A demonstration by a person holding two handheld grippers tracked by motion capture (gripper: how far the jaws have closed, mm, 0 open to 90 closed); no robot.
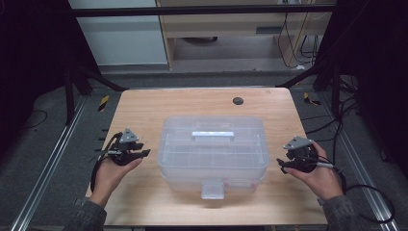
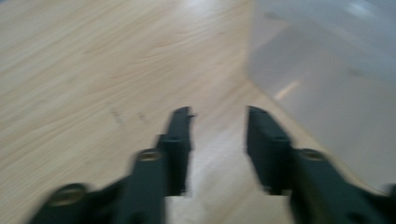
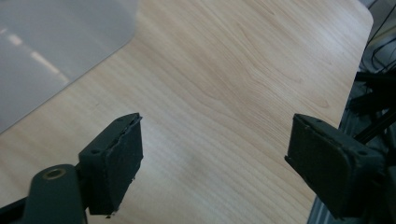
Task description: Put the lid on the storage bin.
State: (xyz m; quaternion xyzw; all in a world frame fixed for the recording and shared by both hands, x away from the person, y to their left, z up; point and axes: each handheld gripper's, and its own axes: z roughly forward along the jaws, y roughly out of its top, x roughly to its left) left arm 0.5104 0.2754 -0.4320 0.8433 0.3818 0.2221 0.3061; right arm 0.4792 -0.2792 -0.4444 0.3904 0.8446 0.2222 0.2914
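Note:
A clear plastic storage box [image 1: 214, 151] with a lid, a top handle and a front latch sits in the middle of the wooden table [image 1: 144, 108]. My left gripper [image 1: 143, 153] hovers just left of the box, jaws open with nothing between them. In the left gripper view the gripper [image 2: 218, 116] points at bare wood with the box wall [image 2: 327, 88] at the right. My right gripper [image 1: 281, 164] is held right of the box, jaws wide open and empty. In the right gripper view the gripper [image 3: 215, 140] faces the tabletop, with the box's corner [image 3: 51, 42] at upper left.
A small dark round spot [image 1: 237, 100] marks the table's far side. Cables [image 1: 370, 192] trail off the right edge near a metal frame rail. Black frame posts stand at both back corners. Bare wood lies in front of and behind the box.

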